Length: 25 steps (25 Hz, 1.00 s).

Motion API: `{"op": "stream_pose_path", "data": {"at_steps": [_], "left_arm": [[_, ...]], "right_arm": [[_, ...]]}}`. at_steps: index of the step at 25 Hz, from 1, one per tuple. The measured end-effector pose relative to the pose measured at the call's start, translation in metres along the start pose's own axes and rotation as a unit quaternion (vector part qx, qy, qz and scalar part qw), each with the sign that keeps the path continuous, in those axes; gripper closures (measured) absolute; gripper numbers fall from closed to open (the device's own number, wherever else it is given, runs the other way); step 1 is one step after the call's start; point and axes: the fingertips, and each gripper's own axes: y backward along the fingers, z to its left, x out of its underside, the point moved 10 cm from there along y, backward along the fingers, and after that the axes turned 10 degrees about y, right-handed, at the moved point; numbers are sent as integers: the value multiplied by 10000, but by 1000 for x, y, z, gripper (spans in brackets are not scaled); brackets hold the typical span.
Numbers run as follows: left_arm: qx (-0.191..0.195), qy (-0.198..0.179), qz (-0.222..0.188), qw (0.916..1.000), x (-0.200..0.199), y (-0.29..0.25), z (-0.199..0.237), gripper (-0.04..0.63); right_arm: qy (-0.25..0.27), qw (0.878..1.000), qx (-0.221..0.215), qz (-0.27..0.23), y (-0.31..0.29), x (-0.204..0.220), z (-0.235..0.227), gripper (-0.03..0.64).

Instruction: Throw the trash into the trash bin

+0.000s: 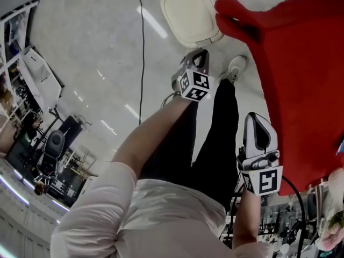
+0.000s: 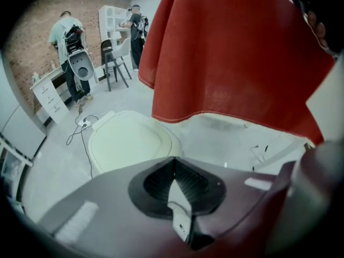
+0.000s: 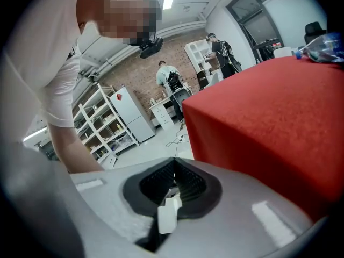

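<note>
While neither gripper carries anything, we judge that fetching the trash comes first. Our left gripper has its jaws pressed together on nothing, and the trash bin sits on the floor ahead of and below it, lid down. Our right gripper is likewise closed and empty, with the red-covered counter just to its right. A clear bottle, likely trash, lies far ahead on the counter. We should open the jaws well before reaching it.

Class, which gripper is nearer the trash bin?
Left. The left gripper is close to the bin, pointing down toward its closed lid. The right gripper is farther back, beside the red tablecloth.
</note>
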Motion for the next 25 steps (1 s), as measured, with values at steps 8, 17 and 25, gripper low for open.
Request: {"op": "stream_pose_path", "data": {"at_steps": [8,17,25], "left_arm": [[-264,-189,345,9989,4,-31,-3,592],[-472,-395,713,9956,20,-57,-1,589],[-448,-394,740,9955,17,-55,1,591]], "right_arm": [[-36,9999,-76,106,-5,6,-5,617],[-47,9998,-143,132,-21,11,-2,617],[-99,9998,-106,161,-16,18,6,617]]}}
